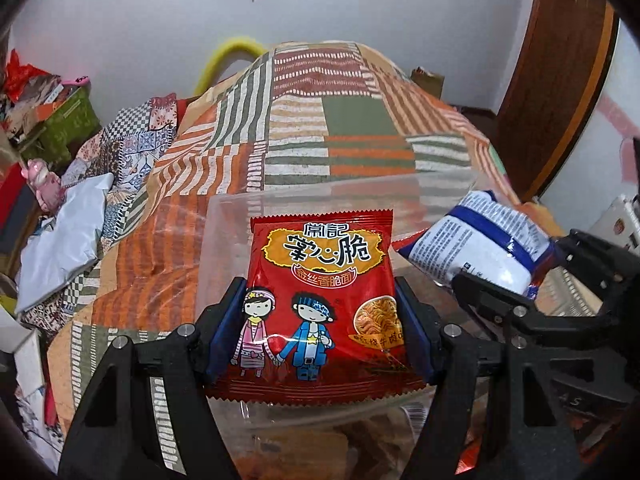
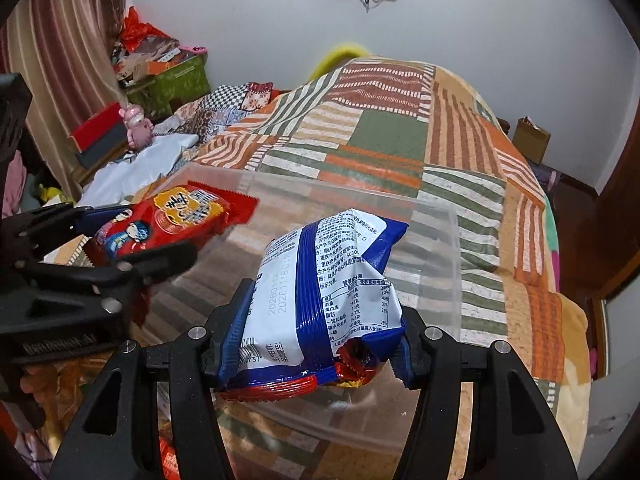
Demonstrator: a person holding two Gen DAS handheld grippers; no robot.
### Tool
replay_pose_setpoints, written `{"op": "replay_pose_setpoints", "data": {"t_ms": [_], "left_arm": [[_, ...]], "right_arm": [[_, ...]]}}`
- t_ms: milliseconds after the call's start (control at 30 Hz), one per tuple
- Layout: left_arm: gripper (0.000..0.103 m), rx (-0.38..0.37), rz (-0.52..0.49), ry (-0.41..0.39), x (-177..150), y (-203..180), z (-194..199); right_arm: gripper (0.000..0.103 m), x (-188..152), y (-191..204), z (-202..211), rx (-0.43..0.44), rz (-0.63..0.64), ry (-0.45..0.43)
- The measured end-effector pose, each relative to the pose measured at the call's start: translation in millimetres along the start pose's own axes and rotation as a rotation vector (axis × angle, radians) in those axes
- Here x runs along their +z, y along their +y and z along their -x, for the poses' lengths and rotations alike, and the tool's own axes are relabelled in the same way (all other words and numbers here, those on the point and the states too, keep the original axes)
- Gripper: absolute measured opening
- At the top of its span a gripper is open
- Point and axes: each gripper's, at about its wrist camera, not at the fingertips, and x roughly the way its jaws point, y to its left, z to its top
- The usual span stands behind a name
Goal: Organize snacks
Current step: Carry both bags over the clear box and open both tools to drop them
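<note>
My left gripper (image 1: 320, 320) is shut on a red noodle-snack packet (image 1: 320, 300) with two cartoon children, held upright above a clear plastic bin (image 1: 320, 196) on the bed. My right gripper (image 2: 316, 340) is shut on a blue-and-white snack packet (image 2: 320, 292), its printed back up, also above the bin (image 2: 452, 260). In the left wrist view the blue-and-white packet (image 1: 480, 244) and right gripper (image 1: 508, 280) are at the right. In the right wrist view the red packet (image 2: 172, 220) and left gripper (image 2: 132, 240) are at the left. More snack packets (image 1: 304, 440) lie below the grippers.
The bin sits on a bed with a patchwork striped quilt (image 2: 380, 132). A white bag (image 1: 60, 240) and a pink toy (image 2: 138, 124) lie at the bed's left side. Green and red boxes (image 2: 176, 80) stand by the curtain. A cardboard box (image 2: 530, 140) and a wooden door (image 1: 560, 80) are at the right.
</note>
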Motion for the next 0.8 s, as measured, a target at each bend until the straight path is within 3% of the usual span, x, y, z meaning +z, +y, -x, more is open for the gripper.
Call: {"op": "replay_pose_setpoints", "data": {"t_ms": [200, 333, 567, 800], "left_arm": [[0.071, -0.016, 0.003, 0.074, 0.6, 1.1, -14.8], [0.074, -0.015, 0.012, 0.076, 0.0, 2.6, -14.1], [0.079, -0.026, 0.021, 0.021, 0.4, 5.0, 13.5], [0.081, -0.018, 0.049, -0.081, -5.1, 19.4, 68.0]], "right_arm": [[0.058, 2.1, 0.8, -2.5, -0.012, 0.008, 0.016], [0.06, 1.2, 2.5, -2.2, -0.023, 0.021, 0.025], [0.063, 0.5, 1.9, 19.8, -0.007, 0.019, -0.013], [0.067, -2.7, -3.1, 68.9, -0.01, 0.003, -0.111]]}}
